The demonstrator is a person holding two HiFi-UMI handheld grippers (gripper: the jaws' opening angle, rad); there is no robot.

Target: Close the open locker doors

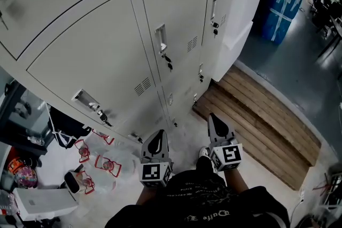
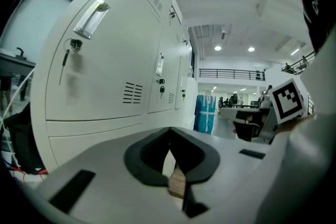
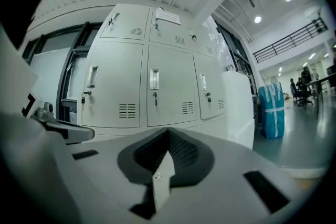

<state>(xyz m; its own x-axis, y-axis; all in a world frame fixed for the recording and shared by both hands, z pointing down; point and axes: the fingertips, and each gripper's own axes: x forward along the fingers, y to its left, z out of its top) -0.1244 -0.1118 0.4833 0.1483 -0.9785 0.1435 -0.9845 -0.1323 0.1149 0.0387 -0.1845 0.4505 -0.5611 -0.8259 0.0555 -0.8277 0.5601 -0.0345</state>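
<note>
Lockers, pale grey, in a bank dead ahead. Every one of the locker doors (image 1: pixel 93 59) in sight sits flush in its frame. No door stands ajar in any view, so either the job is finished here or the open one lies out of frame.

Left gripper (image 2: pixel 170 157): jaws pressed together, nothing between them, held low in front of the person and aimed at the lower doors. Right gripper (image 3: pixel 167 153): the same, jaws shut and empty, level, just beside the left one and well short of the metal.

Risks as I read them:
- Shut jaws make a narrow nose. Pushed against smooth painted sheet, it could skid sideways rather than drive a door home.
- Keys (image 1: pixel 168 63) hang from several locks. A gripper sweeping across a door face could catch one and bend it or pull it out.
- A door shoved hard may rebound off its frame and swing out again, since nothing here shows a latch that catches.
- Footing: the wooden pallet (image 1: pixel 267 115) lies to the right and the plastic bags (image 1: pixel 101 160) lie on the floor to the left, both trip hazards if the person sidesteps along the bank.
</note>
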